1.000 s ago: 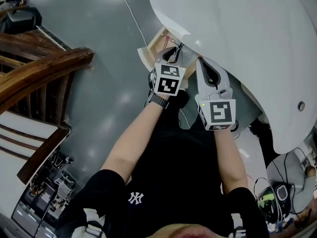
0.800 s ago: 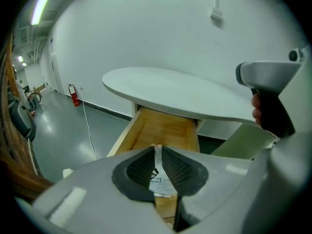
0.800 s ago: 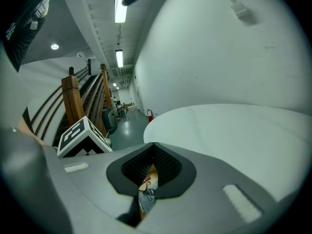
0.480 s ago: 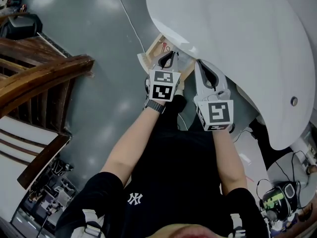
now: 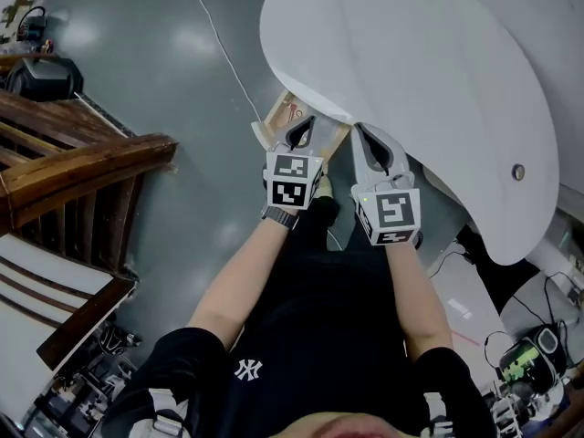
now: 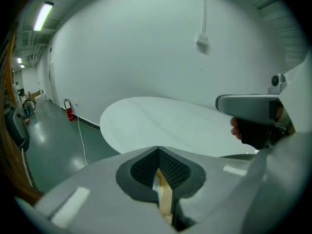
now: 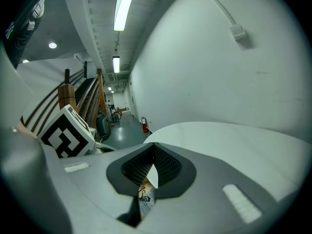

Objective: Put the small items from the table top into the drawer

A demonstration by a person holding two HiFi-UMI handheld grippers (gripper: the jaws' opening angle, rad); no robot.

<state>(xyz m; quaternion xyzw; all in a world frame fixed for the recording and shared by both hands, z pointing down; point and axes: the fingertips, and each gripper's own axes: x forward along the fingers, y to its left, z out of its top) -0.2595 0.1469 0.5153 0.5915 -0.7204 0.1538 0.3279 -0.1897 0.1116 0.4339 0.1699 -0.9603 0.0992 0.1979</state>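
A wooden drawer [image 5: 274, 117] stands pulled out under the near edge of the white oval table [image 5: 411, 71]. Small items lie inside it, one of them red [image 5: 294, 112]. My left gripper [image 5: 301, 122] hangs over the drawer's front part, jaws shut with nothing between them; in the left gripper view [image 6: 158, 150] only wood shows through the slit below the tips. My right gripper [image 5: 359, 128] sits just right of it at the table's edge, also shut and empty. A printed paper in the drawer [image 7: 145, 199] shows below its pads.
A dark wooden railing [image 5: 82, 162] runs along the left over the grey floor. A thin cable [image 5: 219, 53] crosses the floor toward the drawer. The table top has a small round fitting [image 5: 518, 172]. Gear and cables [image 5: 525, 354] lie at the lower right.
The head view has tipped, so the drawer and both grippers sit lower in the picture and more table top shows. Both grippers stay shut beside each other at the drawer.
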